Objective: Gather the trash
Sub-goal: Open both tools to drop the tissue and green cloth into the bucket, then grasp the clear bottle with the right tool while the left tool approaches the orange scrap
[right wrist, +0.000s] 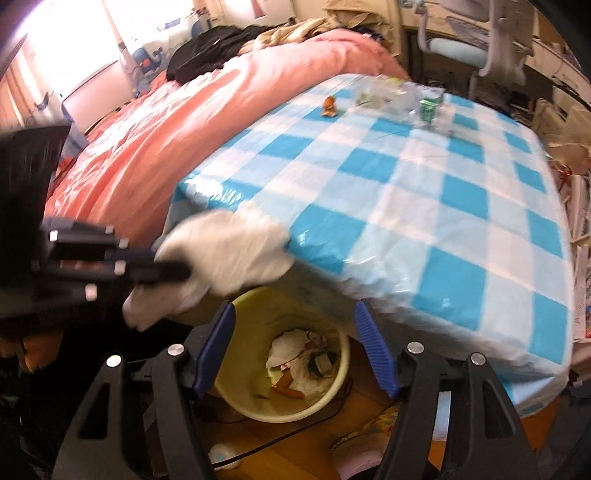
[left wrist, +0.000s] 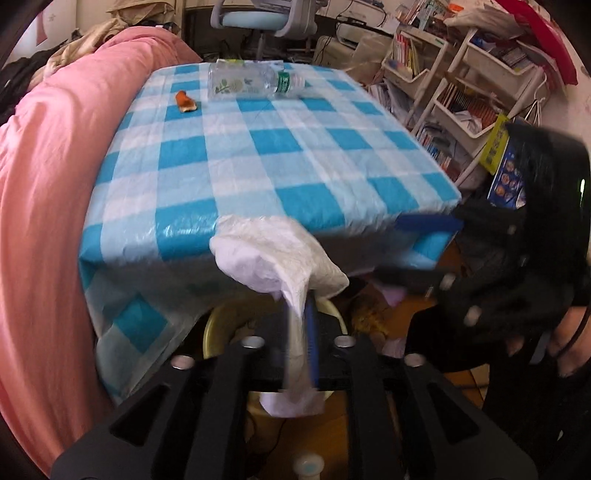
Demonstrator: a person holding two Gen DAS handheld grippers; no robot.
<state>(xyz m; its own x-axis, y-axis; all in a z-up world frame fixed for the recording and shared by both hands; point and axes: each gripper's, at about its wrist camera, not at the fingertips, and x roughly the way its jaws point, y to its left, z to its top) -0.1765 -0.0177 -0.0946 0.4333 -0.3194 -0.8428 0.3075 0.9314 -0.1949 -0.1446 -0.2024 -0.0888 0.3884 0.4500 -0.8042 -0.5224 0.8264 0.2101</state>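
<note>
Both tools are matte black plastic with ribbed blue finger pads and round silver screws. The right gripper (right wrist: 293, 347) shows triangular cut-outs in its black arms. The left gripper (left wrist: 301, 343) has the same slotted black frame.

A bedroom: pink-quilted bed (right wrist: 192, 122), desk chair (left wrist: 258, 18), bookshelves (left wrist: 461, 88)
</note>
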